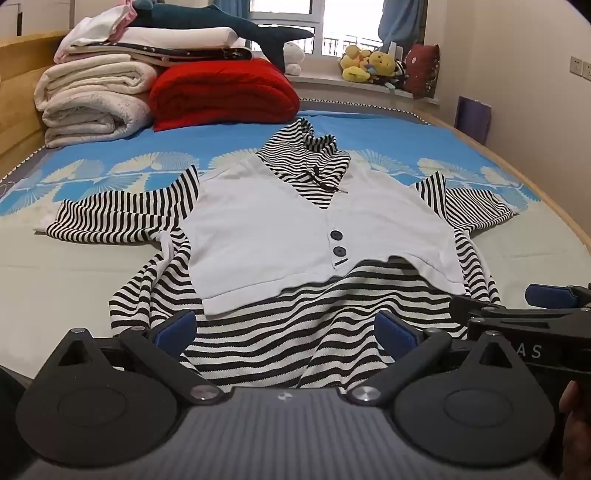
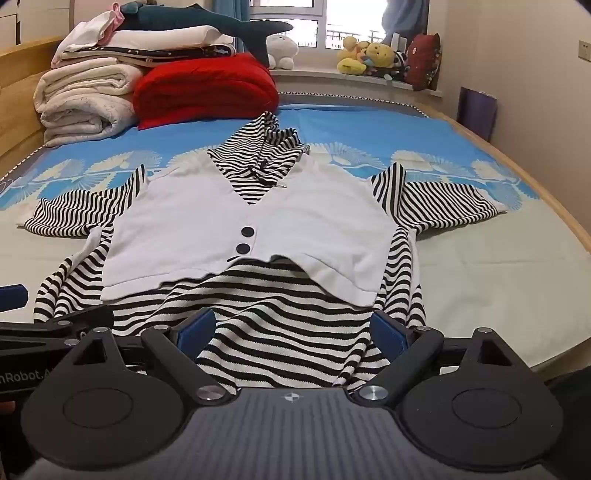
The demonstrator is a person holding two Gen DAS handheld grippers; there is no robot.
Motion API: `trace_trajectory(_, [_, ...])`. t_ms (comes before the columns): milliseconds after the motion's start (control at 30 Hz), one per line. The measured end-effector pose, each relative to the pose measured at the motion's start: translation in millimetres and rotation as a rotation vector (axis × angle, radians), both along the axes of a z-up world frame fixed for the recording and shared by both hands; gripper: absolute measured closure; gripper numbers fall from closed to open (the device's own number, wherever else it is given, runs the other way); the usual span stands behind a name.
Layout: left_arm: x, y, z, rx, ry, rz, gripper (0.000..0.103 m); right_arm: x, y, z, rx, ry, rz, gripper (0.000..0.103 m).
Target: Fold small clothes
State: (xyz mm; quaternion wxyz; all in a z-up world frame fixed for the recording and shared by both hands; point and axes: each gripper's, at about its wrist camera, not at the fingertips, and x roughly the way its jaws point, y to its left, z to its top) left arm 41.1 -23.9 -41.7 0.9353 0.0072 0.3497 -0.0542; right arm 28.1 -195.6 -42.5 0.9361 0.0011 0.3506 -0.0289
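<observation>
A small striped top (image 1: 280, 332) with a white vest front (image 1: 295, 236) lies spread flat on the bed (image 1: 92, 266), front up, collar toward the window and hem toward the cameras. Its two short sleeves reach out to either side, and two dark buttons (image 1: 337, 243) sit one above the other near the vest's lower edge. The left gripper (image 1: 284, 328) hovers just over the hem with its blue pads wide apart; striped cloth shows between the pads, but they do not press on it. The right gripper (image 2: 291, 328) hangs just beside it at the same edge, its pads also spread wide with nothing clamped, the hem lying loose in the gap. Each gripper shows at the rim of the other's view, so the two stand side by side, close together. The hem is rumpled, with a few ridges running up toward the vest. At the far left of the bed a red quilt (image 1: 225, 92) rests beside a stack of white blankets (image 1: 92, 99), with a dark plush shark (image 1: 221, 26) on top. Yellow plush toys (image 1: 369, 64) crowd the windowsill.
</observation>
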Motion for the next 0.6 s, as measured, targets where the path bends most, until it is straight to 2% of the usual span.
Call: trace_trajectory(600, [-0.6,-0.2,-1.1,0.001,0.001,0.002,0.001,1.7,-0.5,-0.2,-0.002,0.003,0.000,0.012])
